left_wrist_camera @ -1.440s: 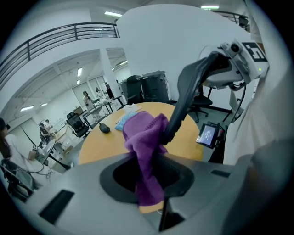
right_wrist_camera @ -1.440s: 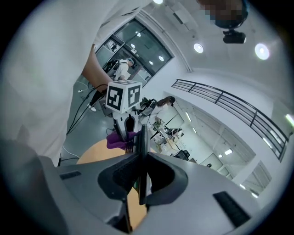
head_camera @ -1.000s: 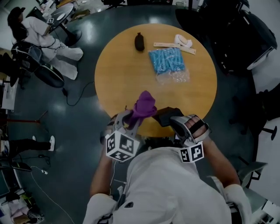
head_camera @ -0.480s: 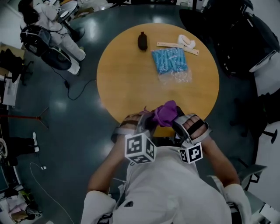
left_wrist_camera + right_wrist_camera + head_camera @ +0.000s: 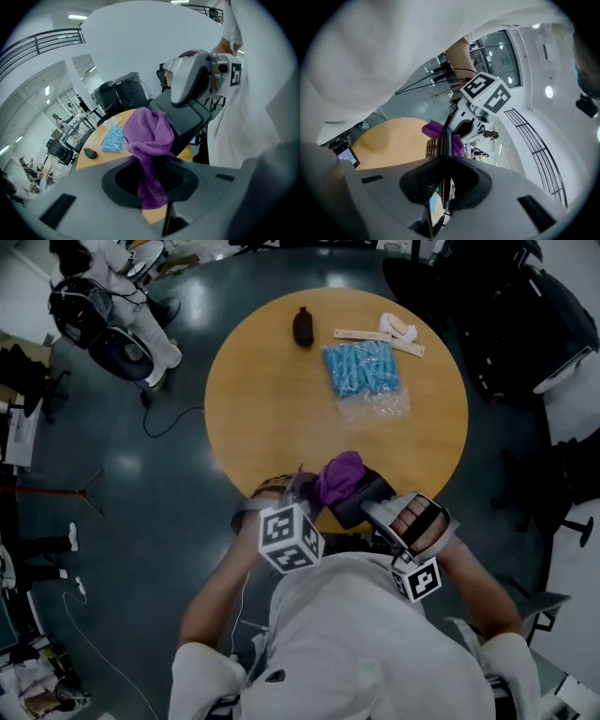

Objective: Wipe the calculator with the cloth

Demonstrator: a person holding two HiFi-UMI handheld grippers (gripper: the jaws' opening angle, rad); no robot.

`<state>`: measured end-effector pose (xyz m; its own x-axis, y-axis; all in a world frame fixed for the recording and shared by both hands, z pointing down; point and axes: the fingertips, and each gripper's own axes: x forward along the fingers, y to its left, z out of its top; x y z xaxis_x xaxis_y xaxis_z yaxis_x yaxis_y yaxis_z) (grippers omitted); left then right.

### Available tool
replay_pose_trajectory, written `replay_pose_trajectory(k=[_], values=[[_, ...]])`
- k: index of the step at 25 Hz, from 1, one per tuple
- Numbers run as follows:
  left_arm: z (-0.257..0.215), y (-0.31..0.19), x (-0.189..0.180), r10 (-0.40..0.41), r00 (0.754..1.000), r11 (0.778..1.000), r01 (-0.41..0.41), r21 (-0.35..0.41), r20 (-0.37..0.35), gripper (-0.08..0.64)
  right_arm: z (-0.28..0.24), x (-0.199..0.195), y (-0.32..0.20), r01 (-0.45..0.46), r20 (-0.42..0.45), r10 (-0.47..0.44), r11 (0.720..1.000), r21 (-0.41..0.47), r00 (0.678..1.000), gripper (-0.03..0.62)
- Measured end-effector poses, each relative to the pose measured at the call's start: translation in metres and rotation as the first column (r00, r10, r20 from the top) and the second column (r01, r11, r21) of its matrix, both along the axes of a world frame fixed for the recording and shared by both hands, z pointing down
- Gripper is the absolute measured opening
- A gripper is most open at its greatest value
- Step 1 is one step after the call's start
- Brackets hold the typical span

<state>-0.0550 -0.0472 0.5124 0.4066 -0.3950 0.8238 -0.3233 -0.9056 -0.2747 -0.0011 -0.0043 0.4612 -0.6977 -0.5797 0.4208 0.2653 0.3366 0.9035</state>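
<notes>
Above the near edge of the round wooden table (image 5: 272, 381), my left gripper (image 5: 309, 491) is shut on a purple cloth (image 5: 337, 476). The cloth bunches up and lies against the dark calculator (image 5: 361, 498), which my right gripper (image 5: 370, 507) holds edge-on. In the left gripper view the cloth (image 5: 150, 140) hangs from between the jaws and rests on the calculator's dark slab (image 5: 187, 119), with the right gripper's body behind it. In the right gripper view the calculator (image 5: 443, 154) stands clamped as a thin edge, its keys showing, and the cloth (image 5: 436, 129) sits beyond it.
A blue packet in clear wrap (image 5: 361, 371), a small black object (image 5: 302, 327), a pale ruler-like strip (image 5: 375, 338) and a white roll (image 5: 398, 329) lie on the far half of the table. Office chairs (image 5: 112, 343) and a seated person stand at the far left.
The left gripper has carried the cloth from left of the calculator onto it and rolled. The right gripper has tilted the calculator and lifted slightly.
</notes>
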Motion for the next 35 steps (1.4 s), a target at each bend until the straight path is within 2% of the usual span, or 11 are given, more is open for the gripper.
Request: replay_pose_trajectory(k=[4,13,17,19,21,24,26,30,35], values=[[0.011,0.001,-0.001,-0.015,1.000,0.999,0.014,-0.044,-0.021,0.086,-0.008,0.002,0.003,0.034,-0.022,-0.033,0.998,0.052,0.999,0.054],[0.051,0.004,-0.012,-0.032,0.999,0.991,0.033,-0.128,0.008,0.086,-0.018,0.005,0.023,0.104,-0.038,-0.101,0.992,0.074,0.994,0.054],[0.061,-0.002,-0.037,-0.092,0.996,0.986,0.093,-0.141,0.016,0.086,-0.018,0.003,0.027,0.114,-0.047,-0.110,0.990,0.080,0.993,0.054],[0.048,-0.012,-0.051,-0.140,0.990,0.984,0.138,-0.117,-0.006,0.086,-0.009,0.004,0.024,0.111,-0.067,-0.106,0.991,0.074,0.992,0.054],[0.015,-0.018,-0.053,-0.164,0.983,0.983,0.156,-0.097,-0.080,0.086,0.003,0.006,0.020,0.108,-0.091,-0.102,0.992,0.068,0.991,0.054],[-0.043,-0.015,-0.029,-0.105,0.975,0.993,0.091,-0.080,-0.196,0.086,0.015,0.007,0.014,0.114,-0.119,-0.106,0.991,0.063,0.987,0.054],[-0.062,-0.006,-0.005,-0.028,0.975,0.996,0.010,-0.084,-0.218,0.086,0.020,0.005,0.011,0.124,-0.126,-0.115,0.990,0.061,0.985,0.054],[-0.057,0.007,0.029,0.093,0.981,0.989,-0.111,-0.097,-0.169,0.086,0.024,-0.005,0.010,0.155,-0.135,-0.145,0.985,0.069,0.980,0.054],[-0.045,0.011,0.043,0.163,0.984,0.982,-0.169,-0.087,-0.078,0.086,0.021,-0.014,0.012,0.191,-0.148,-0.177,0.977,0.091,0.973,0.054]])
